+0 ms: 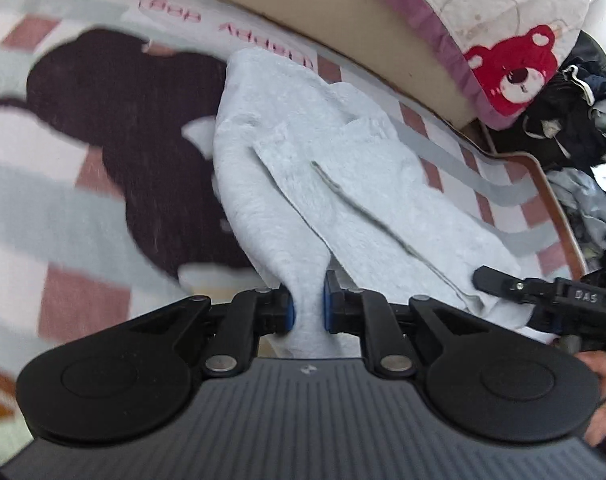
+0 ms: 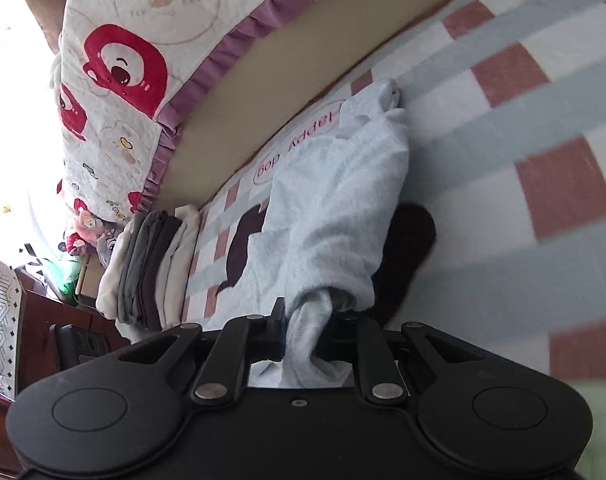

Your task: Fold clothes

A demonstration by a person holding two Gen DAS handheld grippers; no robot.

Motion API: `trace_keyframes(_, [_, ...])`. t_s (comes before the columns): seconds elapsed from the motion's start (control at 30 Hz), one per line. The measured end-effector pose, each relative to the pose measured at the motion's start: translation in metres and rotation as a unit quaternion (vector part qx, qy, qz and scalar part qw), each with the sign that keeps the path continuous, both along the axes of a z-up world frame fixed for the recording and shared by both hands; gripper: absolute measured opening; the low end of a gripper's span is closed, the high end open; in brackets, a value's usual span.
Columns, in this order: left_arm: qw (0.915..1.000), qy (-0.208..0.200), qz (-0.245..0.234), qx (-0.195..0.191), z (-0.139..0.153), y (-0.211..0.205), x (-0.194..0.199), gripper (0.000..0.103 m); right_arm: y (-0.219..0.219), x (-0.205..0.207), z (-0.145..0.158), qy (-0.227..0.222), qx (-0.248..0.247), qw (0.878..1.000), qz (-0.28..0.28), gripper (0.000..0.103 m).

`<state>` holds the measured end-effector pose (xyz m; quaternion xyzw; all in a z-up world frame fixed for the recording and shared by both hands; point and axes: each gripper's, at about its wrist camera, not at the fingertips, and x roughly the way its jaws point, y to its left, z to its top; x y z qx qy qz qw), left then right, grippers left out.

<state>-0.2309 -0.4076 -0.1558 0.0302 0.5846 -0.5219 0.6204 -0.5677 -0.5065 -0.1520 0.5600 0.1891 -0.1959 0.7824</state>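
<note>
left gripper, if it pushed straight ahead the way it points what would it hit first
The left gripper is already shut on the light grey garment, so it would push into that cloth first. Beyond it lie the checked blanket and the beige bed edge; depth is unclear.

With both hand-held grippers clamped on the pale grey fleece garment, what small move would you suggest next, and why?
Probably lift both ends slightly and draw them apart. The left hand-held gripper and right hand-held gripper each pinch a bunched end of the pale grey fleece garment, which lies rumpled, with overlapping flaps, on the checked pink, white and grey blanket. Tension should flatten it for folding.
</note>
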Motion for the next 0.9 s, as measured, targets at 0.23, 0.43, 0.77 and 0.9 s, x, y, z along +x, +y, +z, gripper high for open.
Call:
trace_keyframes(0.23, [0.9985, 0.054, 0.002, 0.005, 0.007, 0.018, 0.003, 0.012, 0.014, -0.007, -0.022, 0.042, 0.078, 0.996, -0.015, 0.017])
trace_keyframes(0.43, [0.9933, 0.099, 0.057, -0.017, 0.013, -0.020, 0.069, 0.013, -0.048, 0.024, -0.014, 0.011, 0.082, 0.994, -0.073, 0.018])
trace_keyframes(0.77, [0.9931, 0.074, 0.091, 0.003, -0.028, -0.097, 0.114, 0.012, -0.139, 0.089, -0.049, 0.059, 0.133, 0.982, -0.122, 0.019])
trace_keyframes(0.9, [0.9950, 0.054, 0.079, -0.029, -0.023, -0.096, 0.113, 0.012, -0.142, 0.093, -0.037, 0.061, 0.114, 0.985, -0.111, 0.019])
